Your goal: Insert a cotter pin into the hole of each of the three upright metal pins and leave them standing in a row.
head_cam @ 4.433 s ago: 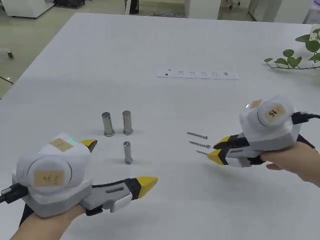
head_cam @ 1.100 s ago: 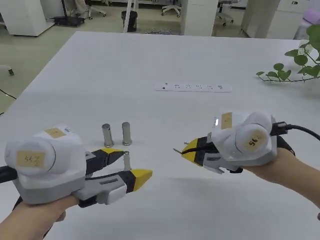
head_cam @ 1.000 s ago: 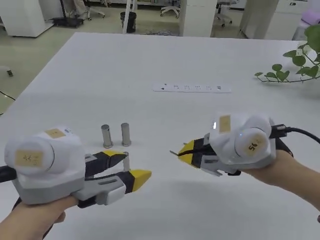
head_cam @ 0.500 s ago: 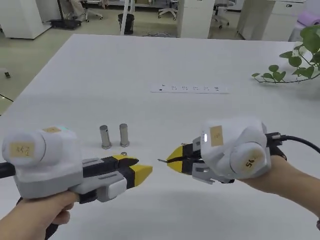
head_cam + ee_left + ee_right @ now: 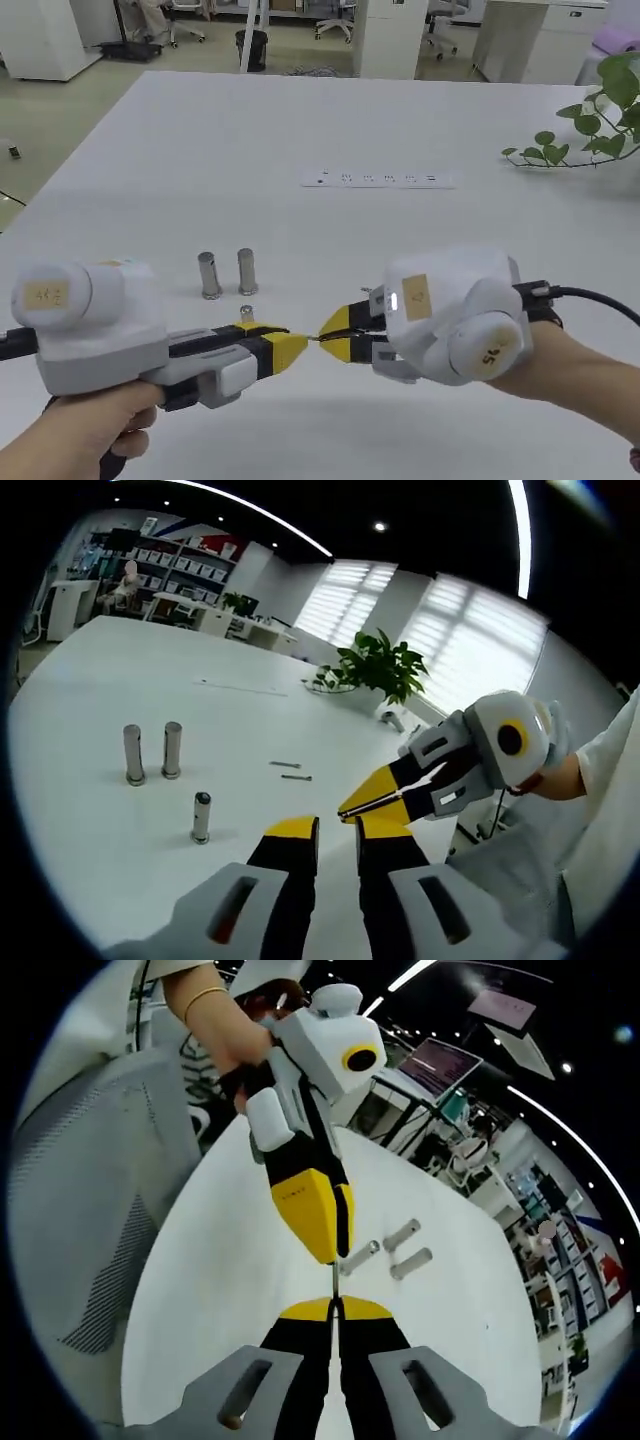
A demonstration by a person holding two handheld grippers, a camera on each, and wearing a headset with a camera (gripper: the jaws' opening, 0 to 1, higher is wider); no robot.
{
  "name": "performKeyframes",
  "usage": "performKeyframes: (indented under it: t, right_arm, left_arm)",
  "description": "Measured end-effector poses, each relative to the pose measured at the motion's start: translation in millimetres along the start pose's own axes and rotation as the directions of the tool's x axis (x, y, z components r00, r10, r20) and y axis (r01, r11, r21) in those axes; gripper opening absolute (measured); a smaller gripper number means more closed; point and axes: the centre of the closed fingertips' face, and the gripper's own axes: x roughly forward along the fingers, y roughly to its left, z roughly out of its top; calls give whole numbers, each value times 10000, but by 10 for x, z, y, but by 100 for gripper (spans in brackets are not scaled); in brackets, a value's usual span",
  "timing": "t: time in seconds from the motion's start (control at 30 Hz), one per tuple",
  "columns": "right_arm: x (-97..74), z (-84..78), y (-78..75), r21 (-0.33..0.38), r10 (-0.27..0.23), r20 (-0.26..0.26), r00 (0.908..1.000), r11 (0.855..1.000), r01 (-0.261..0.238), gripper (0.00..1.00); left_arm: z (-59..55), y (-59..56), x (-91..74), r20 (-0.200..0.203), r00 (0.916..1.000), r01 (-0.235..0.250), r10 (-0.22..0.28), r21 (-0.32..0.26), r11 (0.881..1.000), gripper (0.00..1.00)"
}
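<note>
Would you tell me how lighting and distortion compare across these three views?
Head view: soft, even light, faint shadows on the table, little distortion. Left gripper view: fisheye bends the table edge, and the windows are blown out. Right gripper view: heavily rolled and curved, yet the cotter pin in the right gripper is sharp.

Left hand-held gripper [image 5: 288,342] meets right hand-held gripper [image 5: 333,335] near 3 metal pins [image 5: 247,271].
</note>
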Motion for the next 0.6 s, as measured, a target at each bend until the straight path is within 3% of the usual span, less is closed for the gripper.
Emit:
performKeyframes:
  t: [0.6]
  right_arm:
    - [32,94,56,-457,-44,153,9999,9989,51,2]
  left_arm:
    - [-76,-17,17,-189,9998,96,-110,-772,9970,1]
